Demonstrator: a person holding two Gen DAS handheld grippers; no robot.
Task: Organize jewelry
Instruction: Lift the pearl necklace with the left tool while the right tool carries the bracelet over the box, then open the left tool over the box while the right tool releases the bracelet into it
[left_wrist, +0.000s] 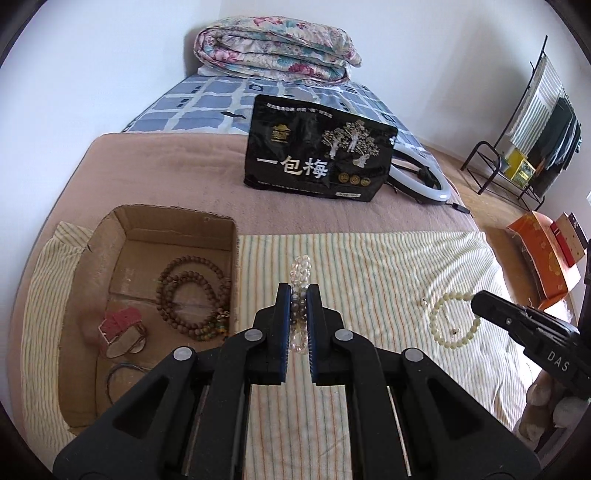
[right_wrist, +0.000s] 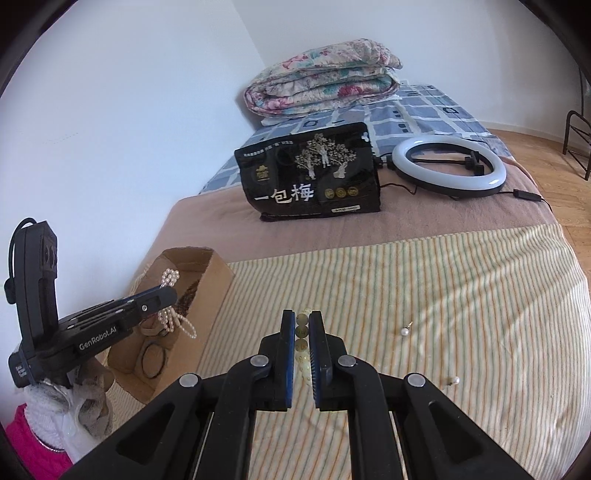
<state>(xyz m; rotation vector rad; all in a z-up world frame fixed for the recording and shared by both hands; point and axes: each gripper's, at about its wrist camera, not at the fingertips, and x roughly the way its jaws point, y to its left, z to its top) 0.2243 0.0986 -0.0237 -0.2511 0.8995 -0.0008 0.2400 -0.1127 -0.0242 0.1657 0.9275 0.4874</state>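
While left tongs (left_wrist: 298, 295) pinch clear bracelet (left_wrist: 300, 267), box (left_wrist: 221, 221) rim adjacent

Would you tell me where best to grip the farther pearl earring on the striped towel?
Probably the round bead of the pearl earring, from straight above: it lies flat on the striped towel, its thin post looks too slight to pinch.

Left claw (left_wrist: 298, 291) and right claw (right_wrist: 302, 320) both clamped on beads.

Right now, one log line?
left gripper: shut on clear bead bracelet | right gripper: shut on pale bead bracelet | brown cardboard box: unreached
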